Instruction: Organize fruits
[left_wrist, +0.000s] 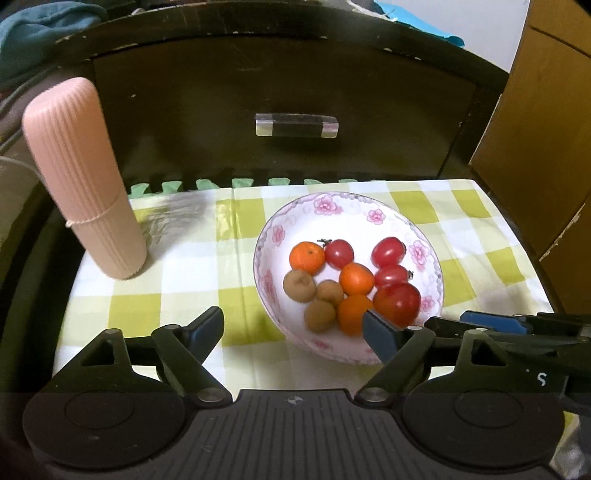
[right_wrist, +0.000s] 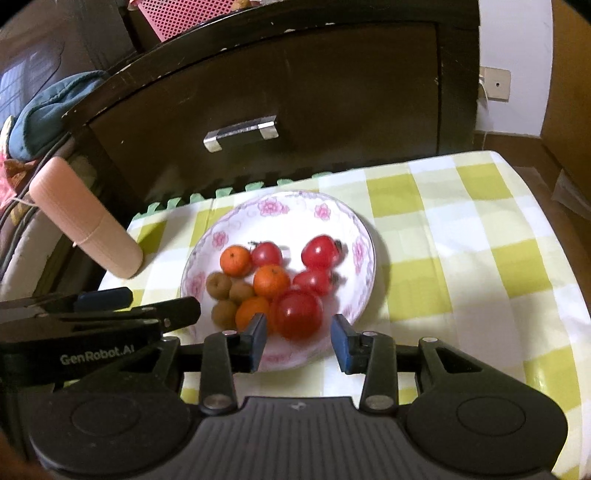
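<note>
At the bottom of the left wrist view, the left gripper (left_wrist: 297, 332) has its jaws spread wide, and nothing sits between them but checked cloth and the near left rim of the bowl; its right fingertip (left_wrist: 380, 332) overlaps the bowl's near edge in the picture. The right gripper (right_wrist: 299, 341), low in the centre of its own view, stands only partly open, the gap narrow, and it grips nothing; the big red fruit (right_wrist: 299, 314) shows just beyond the gap, with no pad pressing on it.

Just past both grippers sits the white bowl with pink flowers (left_wrist: 325, 203), in the middle of the frame, resting on the yellow-green and white checked tablecloth (left_wrist: 184, 266). All the fruit lies inside it: three oranges (left_wrist: 306, 256) through the middle, three small brown fruits (left_wrist: 299, 286) at the lower left, and smaller red tomato-like fruits (left_wrist: 386, 251) at the upper right, with the big red one at the lower right.

To the left of the bowl, well apart from it, a ribbed pink cylinder (left_wrist: 85, 177) stands upright on the cloth.

Behind the table, filling the upper part of the frame, is a dark wooden drawer front (left_wrist: 258, 74) with a shiny bar handle (left_wrist: 296, 124). A blue-green cloth (left_wrist: 33, 40) is bunched in the upper left corner.
</note>
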